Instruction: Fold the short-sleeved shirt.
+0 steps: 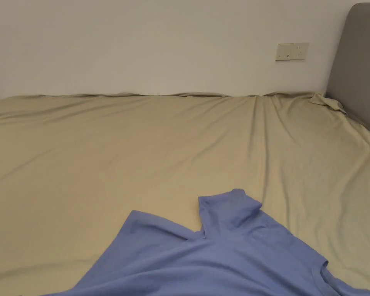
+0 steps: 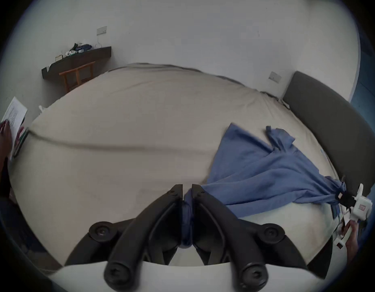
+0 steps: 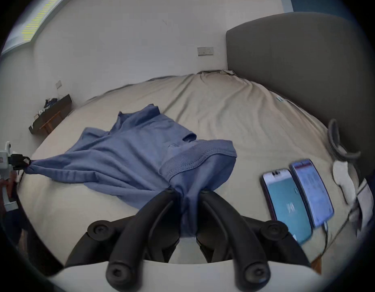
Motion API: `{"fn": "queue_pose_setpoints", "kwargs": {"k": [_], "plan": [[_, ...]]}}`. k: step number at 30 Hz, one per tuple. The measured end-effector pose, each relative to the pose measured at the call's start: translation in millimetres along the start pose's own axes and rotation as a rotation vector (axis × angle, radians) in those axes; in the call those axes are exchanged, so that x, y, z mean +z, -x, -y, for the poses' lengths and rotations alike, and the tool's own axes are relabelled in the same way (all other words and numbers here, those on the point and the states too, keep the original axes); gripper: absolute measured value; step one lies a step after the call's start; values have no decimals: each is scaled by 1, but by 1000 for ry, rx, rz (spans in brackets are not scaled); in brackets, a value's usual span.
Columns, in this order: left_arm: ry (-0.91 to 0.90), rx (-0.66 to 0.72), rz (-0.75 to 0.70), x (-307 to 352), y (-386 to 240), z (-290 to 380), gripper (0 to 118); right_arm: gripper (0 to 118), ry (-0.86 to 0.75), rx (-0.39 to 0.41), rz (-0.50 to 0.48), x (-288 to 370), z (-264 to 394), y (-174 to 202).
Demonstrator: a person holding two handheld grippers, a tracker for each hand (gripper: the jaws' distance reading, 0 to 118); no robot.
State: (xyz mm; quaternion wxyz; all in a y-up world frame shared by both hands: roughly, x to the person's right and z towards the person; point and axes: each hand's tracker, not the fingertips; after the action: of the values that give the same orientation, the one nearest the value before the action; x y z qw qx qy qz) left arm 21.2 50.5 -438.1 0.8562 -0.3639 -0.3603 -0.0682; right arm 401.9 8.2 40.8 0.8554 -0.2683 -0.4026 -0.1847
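A blue short-sleeved shirt [image 1: 219, 262] lies partly spread on the beige bed [image 1: 142, 154], near its front edge, one sleeve pointing toward the wall. In the left gripper view my left gripper [image 2: 187, 193] is shut on a bunched edge of the shirt [image 2: 256, 170], which stretches right to the right gripper [image 2: 341, 196], also clamped on cloth. In the right gripper view my right gripper [image 3: 187, 191] is shut on the shirt [image 3: 129, 155] beside its ribbed collar, and the left gripper [image 3: 27, 162] holds the far left corner.
A grey headboard [image 1: 359, 65] stands at the right. Two phones [image 3: 296, 199] lie on the bed to the right of the shirt, with a cable. A dark shelf [image 2: 77, 61] and wooden chair stand by the far wall. A person's hand holds paper [image 2: 14, 115] at left.
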Motion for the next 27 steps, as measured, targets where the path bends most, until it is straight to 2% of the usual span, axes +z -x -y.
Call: {"fn": "queue_pose_setpoints", "kwargs": {"k": [6,7,8,9,10,11,13,16,17,18,19,20,21,22,23,24,27], "plan": [[81,12,-29,-4,5,40,7,14,74,53,14,7,20,-7],[100,25,-33,-8,4,40,12,17,85,59,13,3,18,-5],[111,50,-38,-17,10,43,45,41,104,65,21,0,13,-4],[125,76,-30,-18,12,42,68,80,121,67,31,0,9,-4],[123,101,4,-14,13,42,70,109,145,44,27,0,5,-6],[105,109,4,-5,11,41,70,112,190,23,0,2,1,-6],[53,59,-45,22,3,36,70,112,130,4,-20,28,-7,-2],[-49,-43,-115,76,-20,28,70,111,78,57,10,64,-23,20],[-83,-51,-114,92,-27,27,56,103,54,86,12,72,-28,28],[-130,-53,-98,114,-37,29,24,79,36,120,11,81,-34,40],[-204,-76,-94,126,-48,30,11,79,5,151,-10,88,-35,50],[-230,-81,-134,133,-58,33,0,65,-24,177,-34,94,-38,59],[-212,-85,-167,136,-65,35,0,49,-41,179,-31,95,-40,69],[-160,-77,-104,136,-66,34,0,4,-41,173,-14,94,-41,76],[-121,-83,-73,134,-67,35,0,3,-67,161,-40,94,-40,78],[-133,-87,-95,132,-72,41,0,3,-42,172,-115,91,-42,81],[-93,-117,-112,131,-75,50,0,3,-50,187,-123,89,-43,90]]}}
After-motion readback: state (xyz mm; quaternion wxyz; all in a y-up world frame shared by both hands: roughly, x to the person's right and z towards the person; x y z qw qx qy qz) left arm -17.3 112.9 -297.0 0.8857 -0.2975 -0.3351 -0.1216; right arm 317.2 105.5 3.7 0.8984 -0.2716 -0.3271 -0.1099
